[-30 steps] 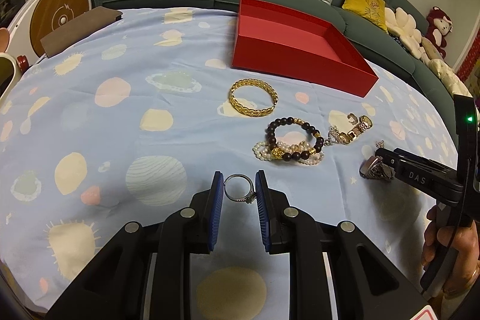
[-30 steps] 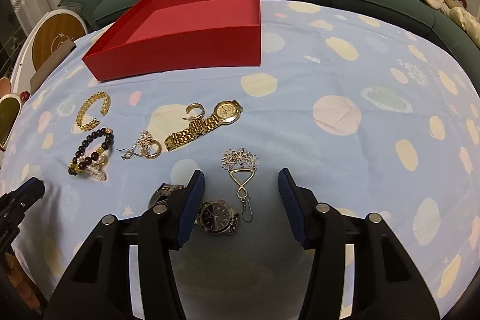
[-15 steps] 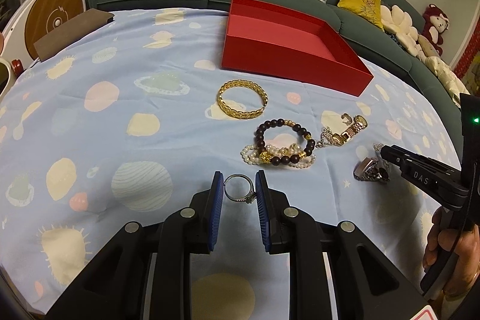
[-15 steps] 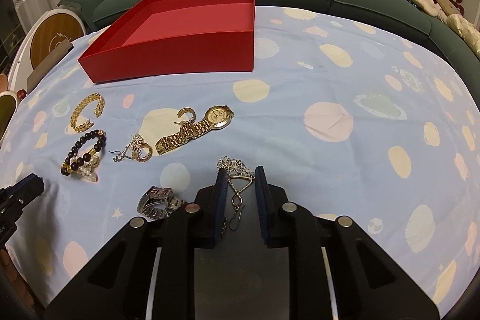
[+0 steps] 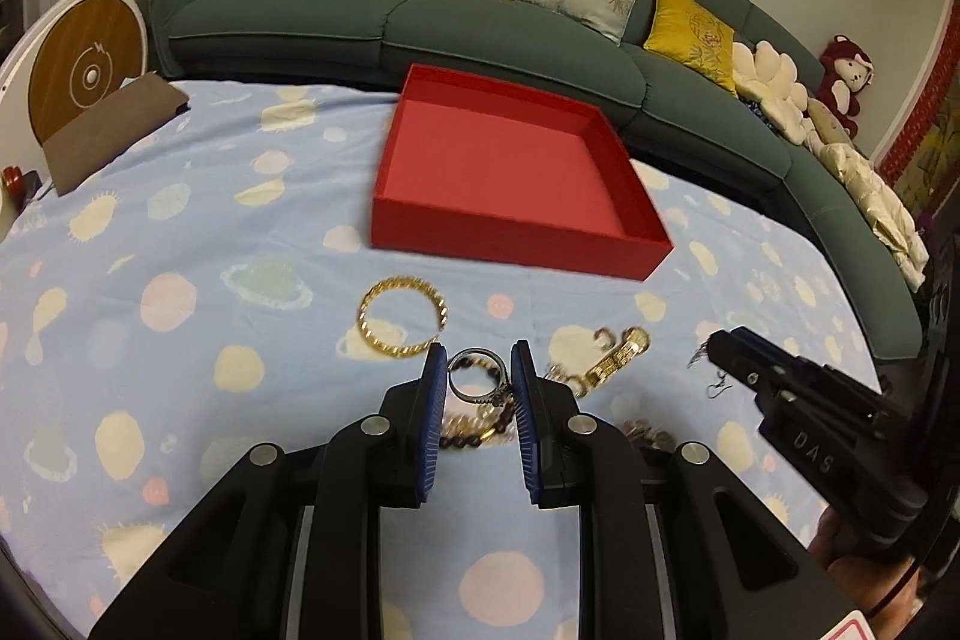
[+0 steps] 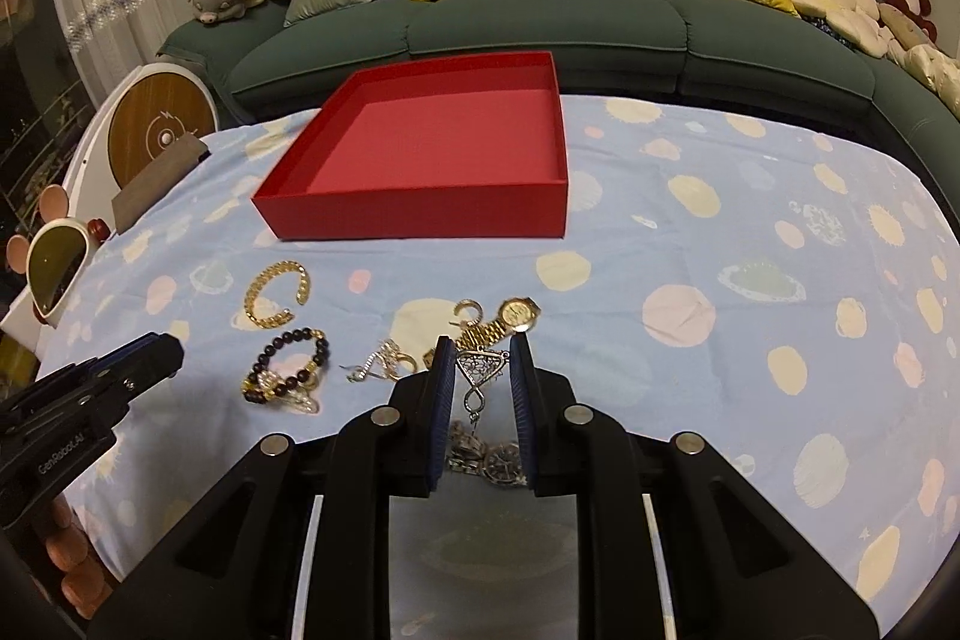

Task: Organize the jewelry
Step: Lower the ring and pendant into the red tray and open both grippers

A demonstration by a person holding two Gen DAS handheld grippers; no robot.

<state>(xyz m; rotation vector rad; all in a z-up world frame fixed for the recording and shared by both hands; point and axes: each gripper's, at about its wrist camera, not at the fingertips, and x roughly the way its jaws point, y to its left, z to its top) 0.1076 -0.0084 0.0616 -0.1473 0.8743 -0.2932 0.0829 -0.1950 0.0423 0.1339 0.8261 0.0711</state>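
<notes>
Above the jewelry, left gripper (image 5: 478, 381) clamping silver ring (image 5: 477, 381), right gripper (image 6: 479, 367) clamping pendant (image 6: 478, 371), red tray (image 6: 420, 211) beyond.

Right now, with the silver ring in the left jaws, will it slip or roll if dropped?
The thin silver ring with a stone setting is pinched only at its rim, so it may pivot or slip. Being round, it would probably roll on the blue planet-print cloth.

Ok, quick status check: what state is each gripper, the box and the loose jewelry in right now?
Left gripper: shut on the silver ring, lifted.
Right gripper: shut on the pendant, lifted.
Red box: open, nothing inside.
Gold bangle: lying on the cloth.
Bead bracelet: lying on the cloth.
Gold watch: lying on the cloth.
</notes>
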